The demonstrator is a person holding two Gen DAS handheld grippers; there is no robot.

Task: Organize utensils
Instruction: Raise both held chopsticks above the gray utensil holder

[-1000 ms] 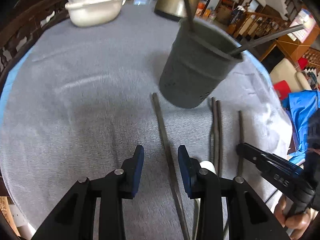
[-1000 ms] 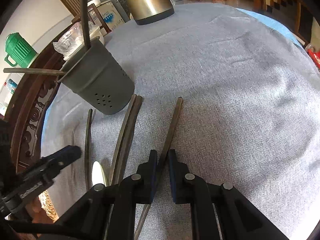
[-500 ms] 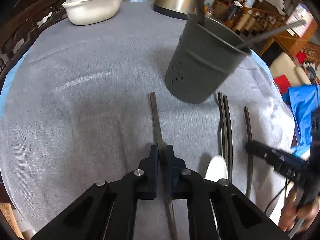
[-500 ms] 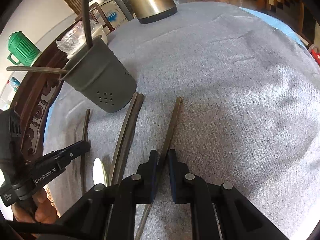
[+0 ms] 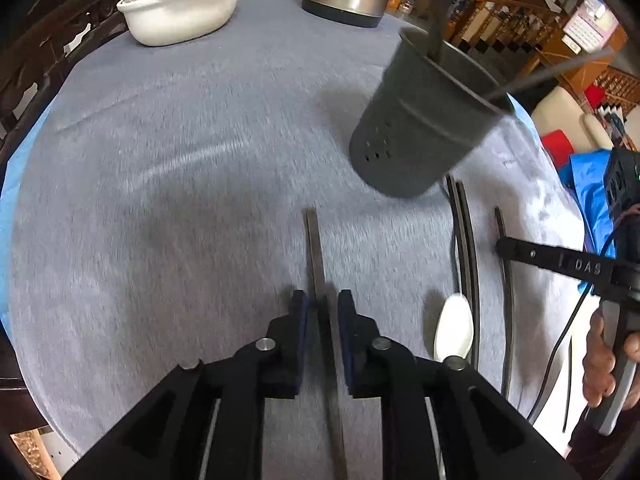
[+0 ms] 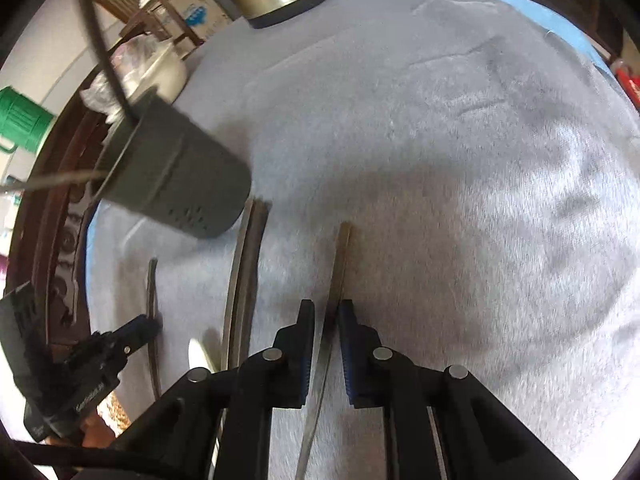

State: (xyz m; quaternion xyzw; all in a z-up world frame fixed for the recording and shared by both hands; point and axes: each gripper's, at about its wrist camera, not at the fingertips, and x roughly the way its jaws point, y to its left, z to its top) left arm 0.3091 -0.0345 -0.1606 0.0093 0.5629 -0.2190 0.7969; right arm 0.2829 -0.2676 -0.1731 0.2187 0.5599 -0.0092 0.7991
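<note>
The left gripper (image 5: 323, 308) stands slightly parted astride a dark stick (image 5: 314, 248) lying on the grey cloth (image 5: 180, 200) near the cup (image 5: 420, 132), while the right gripper (image 6: 327, 316) is clenched on a flat stick (image 6: 340, 264) resting on that cloth.

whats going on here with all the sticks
A person holding tongs in each hand is sorting utensils on a cloth-covered table. The left tongs straddle a dark chopstick, grip unclear. The right tongs are closed on a tan chopstick. A perforated holder already has utensils in it; a chopstick pair and a white spoon lie flat nearby.
</note>
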